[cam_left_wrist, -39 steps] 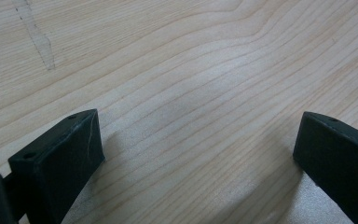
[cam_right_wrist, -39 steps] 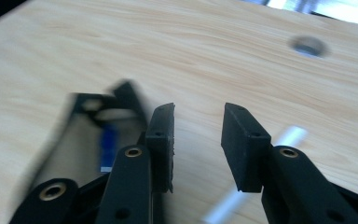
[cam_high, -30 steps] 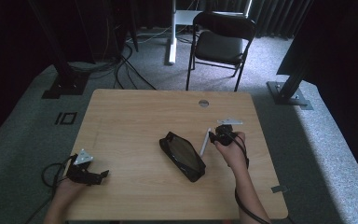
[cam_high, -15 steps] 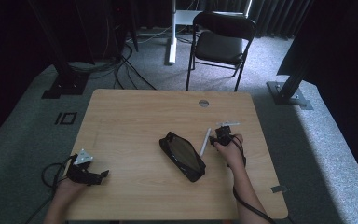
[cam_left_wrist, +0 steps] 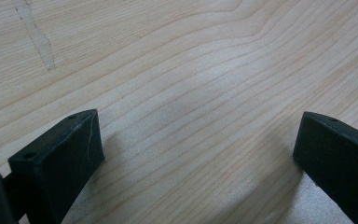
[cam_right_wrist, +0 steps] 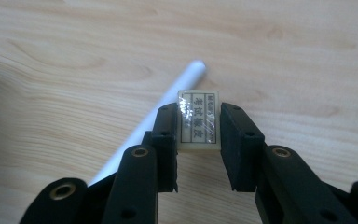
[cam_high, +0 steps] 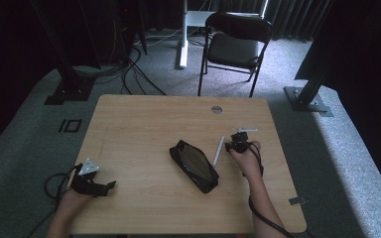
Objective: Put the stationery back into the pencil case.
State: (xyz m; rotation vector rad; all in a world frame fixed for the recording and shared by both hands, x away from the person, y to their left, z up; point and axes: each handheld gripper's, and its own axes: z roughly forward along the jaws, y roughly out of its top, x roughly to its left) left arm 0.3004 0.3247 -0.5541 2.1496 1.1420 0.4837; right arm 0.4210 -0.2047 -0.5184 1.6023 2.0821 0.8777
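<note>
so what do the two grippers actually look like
Both are black. The left gripper carries a grey three-cornered plate on top and trails a black cable; its jaws are blocky with small holes. The right gripper has round rivets and a black cable too. Forearms are bare.

The high view is dim and soft, its edges sunk in darkness; the pale wooden surface (cam_high: 144, 134) shows brighter in both sharp gripper views, with soft shadows.

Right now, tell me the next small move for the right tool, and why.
Probably lift the eraser and carry it toward the open black pencil case. The right tool has it pinched between both pads, just above the table beside the white pen.
</note>
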